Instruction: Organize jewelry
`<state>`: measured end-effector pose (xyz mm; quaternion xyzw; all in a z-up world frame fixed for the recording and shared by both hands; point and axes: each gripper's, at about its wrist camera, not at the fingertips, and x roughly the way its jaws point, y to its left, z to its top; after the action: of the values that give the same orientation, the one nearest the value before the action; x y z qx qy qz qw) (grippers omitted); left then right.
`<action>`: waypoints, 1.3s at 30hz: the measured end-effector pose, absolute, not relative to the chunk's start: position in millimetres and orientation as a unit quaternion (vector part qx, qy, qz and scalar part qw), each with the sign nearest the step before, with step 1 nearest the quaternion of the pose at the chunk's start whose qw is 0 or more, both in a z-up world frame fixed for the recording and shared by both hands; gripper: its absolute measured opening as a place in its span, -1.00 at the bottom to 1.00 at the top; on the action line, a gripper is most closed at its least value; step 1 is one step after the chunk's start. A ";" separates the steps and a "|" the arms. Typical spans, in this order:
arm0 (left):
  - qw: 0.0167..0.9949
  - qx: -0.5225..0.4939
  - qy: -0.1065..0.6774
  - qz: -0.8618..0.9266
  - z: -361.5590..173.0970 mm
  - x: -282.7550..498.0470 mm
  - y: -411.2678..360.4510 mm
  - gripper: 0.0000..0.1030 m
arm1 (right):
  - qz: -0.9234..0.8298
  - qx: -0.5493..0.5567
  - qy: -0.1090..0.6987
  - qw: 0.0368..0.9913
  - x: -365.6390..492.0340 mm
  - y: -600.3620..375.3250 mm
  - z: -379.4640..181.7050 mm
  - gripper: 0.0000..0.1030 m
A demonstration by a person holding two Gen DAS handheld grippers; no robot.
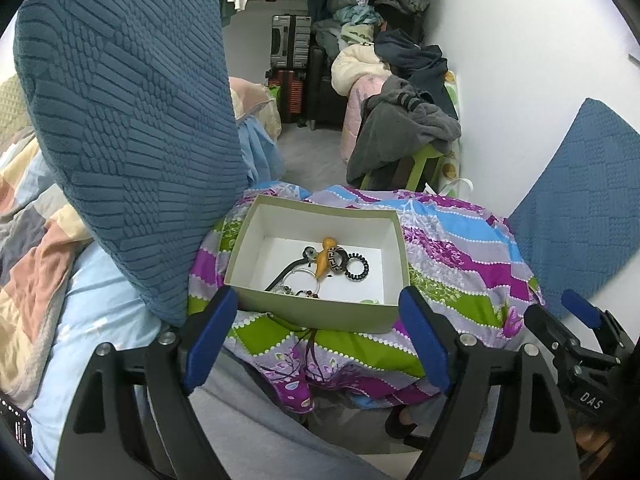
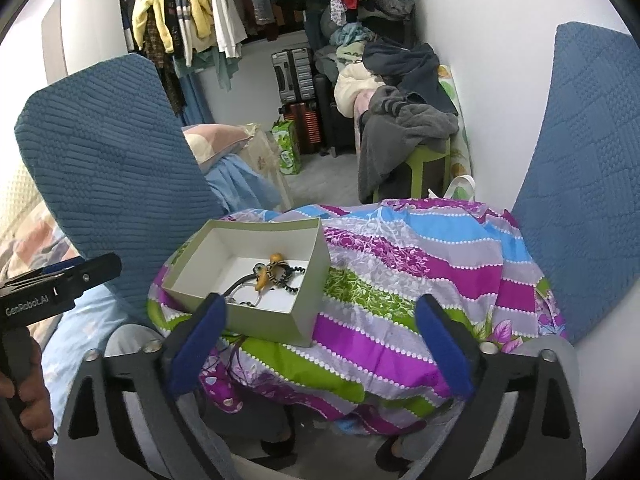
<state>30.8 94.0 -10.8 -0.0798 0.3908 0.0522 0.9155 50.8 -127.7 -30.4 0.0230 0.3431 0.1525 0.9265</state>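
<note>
Right now both grippers hold nothing: the left gripper (image 1: pixel 320 340) and the right gripper (image 2: pixel 324 344) have their fingers spread wide. All the jewelry (image 1: pixel 320 268) lies in a tangled pile inside the box (image 1: pixel 316 314), on a soft, bumpy cloth (image 2: pixel 400 280). Pulling one piece may drag the others out. A push could tip the box, I think.

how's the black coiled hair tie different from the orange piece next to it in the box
The black coiled hair tie is a closed ring with a hollow middle; the orange piece is solid and elongated, with no hole showing. The tie is black with a ribbed spiral surface; the orange piece looks smooth. The tie lies apart on the white floor, while a patterned ring lies against the orange piece. Both rest inside the open box.
</note>
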 end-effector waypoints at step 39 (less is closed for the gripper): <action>0.909 -0.051 0.406 0.073 -19.5 31.5 91.8 0.62 | 0.072 0.000 0.346 0.935 48.0 -145.7 -33.6 0.99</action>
<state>31.5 91.8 -19.5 -0.0514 0.4064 0.0734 0.9093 48.0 -145.7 -33.6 -0.0005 0.3461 0.0718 0.9355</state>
